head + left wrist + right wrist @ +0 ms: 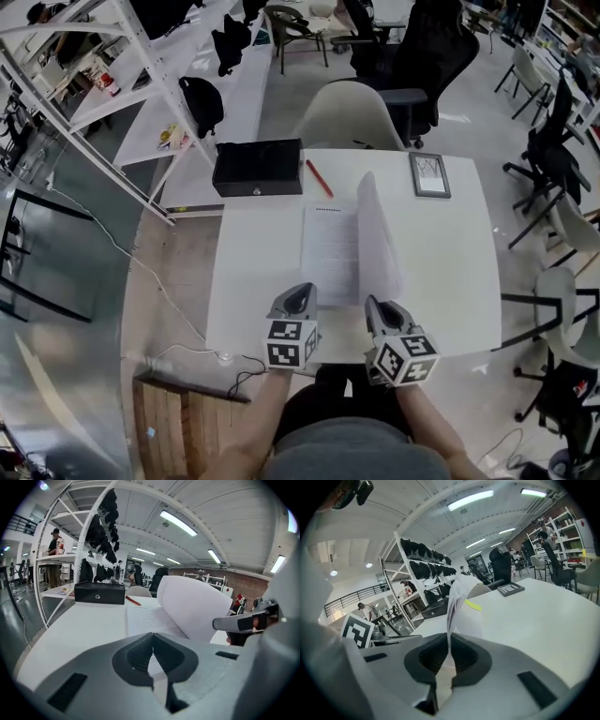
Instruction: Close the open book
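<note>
At the near edge of the book [330, 251], the left gripper [302, 292] is held shut and empty. Just right of it, the raised pages [378, 239] are pinched by the right gripper [375, 305]. The book is laid open on the table [253, 272]; a box [258, 167] is seen beyond it.

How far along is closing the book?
Done: the right hand-held gripper is clamped on the white open book's right-hand leaves. In hand: those leaves stand upright, about halfway over. Left: lay them down flat to the left. The left hand-held gripper sits shut and empty near the book's front edge.
</note>
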{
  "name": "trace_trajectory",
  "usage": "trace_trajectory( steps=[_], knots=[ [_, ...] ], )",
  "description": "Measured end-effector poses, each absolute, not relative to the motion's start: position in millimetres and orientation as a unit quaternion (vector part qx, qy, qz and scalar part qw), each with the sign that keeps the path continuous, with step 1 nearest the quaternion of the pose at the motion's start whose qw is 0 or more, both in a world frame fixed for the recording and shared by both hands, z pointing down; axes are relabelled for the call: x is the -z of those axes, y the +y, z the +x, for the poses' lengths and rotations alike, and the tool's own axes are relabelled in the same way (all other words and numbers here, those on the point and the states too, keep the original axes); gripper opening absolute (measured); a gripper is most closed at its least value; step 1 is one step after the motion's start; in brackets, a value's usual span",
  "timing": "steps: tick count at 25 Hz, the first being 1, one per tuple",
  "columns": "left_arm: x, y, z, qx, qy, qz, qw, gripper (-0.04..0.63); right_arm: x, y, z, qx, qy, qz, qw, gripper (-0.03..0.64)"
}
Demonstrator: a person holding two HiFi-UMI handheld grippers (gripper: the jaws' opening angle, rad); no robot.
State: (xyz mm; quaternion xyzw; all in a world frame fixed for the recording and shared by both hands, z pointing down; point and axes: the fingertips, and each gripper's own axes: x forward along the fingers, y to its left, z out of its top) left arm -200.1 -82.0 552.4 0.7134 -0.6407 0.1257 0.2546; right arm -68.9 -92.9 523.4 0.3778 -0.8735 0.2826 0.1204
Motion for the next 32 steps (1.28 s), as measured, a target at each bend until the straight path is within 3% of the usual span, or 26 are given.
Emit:
trace_trajectory(
  steps=[32],
  knots=[
    [-558.0,-56.7,-227.8,-0.109,-0.669,0.682,0.274,0.007,-570.1,-82.2,-127.1,-0.197,-0.880,0.305,0.306,0.032]
  ],
)
